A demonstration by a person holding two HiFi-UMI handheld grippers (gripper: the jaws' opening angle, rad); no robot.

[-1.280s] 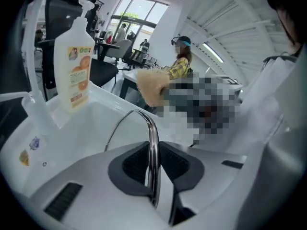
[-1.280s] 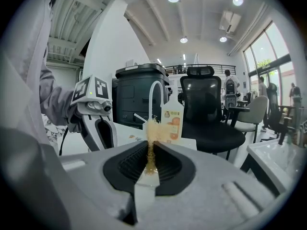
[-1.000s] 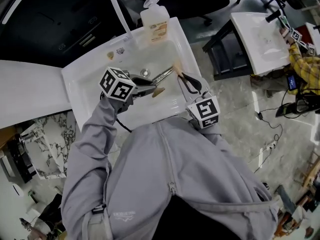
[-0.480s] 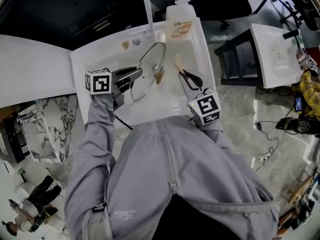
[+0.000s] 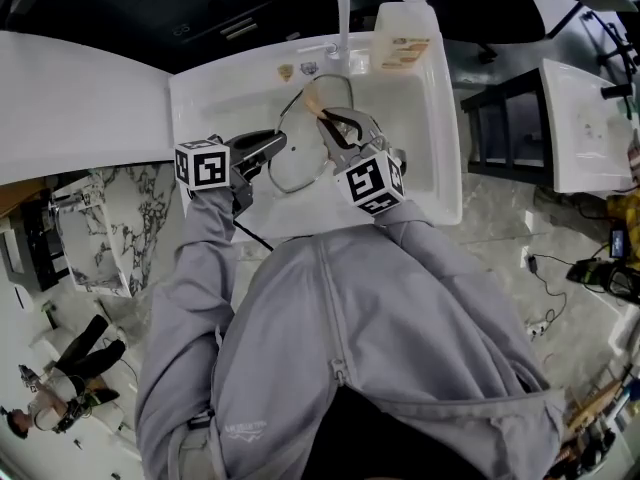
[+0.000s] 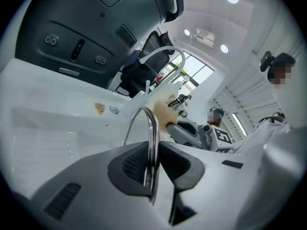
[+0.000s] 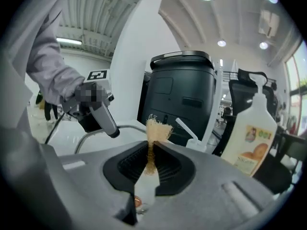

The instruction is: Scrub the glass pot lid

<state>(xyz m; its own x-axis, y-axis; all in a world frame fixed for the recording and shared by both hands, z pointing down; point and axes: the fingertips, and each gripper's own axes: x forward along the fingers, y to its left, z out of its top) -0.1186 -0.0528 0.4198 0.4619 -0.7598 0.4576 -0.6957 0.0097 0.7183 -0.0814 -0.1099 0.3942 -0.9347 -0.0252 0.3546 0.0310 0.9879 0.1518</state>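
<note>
**Scrubbing stage, seen from above and along both tools.** A white sink is shown in the head view. A white faucet is set at its back edge, and a soap pump bottle stands on the rim just right of the faucet.

The glass pot lid is held inside the basin, raised on edge rather than laid flat. Its metal rim is seen arcing from the left side of the basin up toward the faucet.

The left gripper is clenched on the lid at its left edge. In the left gripper view the steel rim is seen pinched between the two black pads and running upward from them.

The right gripper is positioned across the right part of the lid. Its jaws are closed on a tan fibrous scrub pad, whose frayed end is seen projecting beyond the pads in the right gripper view. The pad is placed at the upper part of the lid's rim (whether it actually touches the lid cannot be settled from these views).

Two small stickers are seen on the sink's back ledge, left of the faucet. Both arms are covered by grey sleeves. A large black housing is visible behind the sink.
</note>
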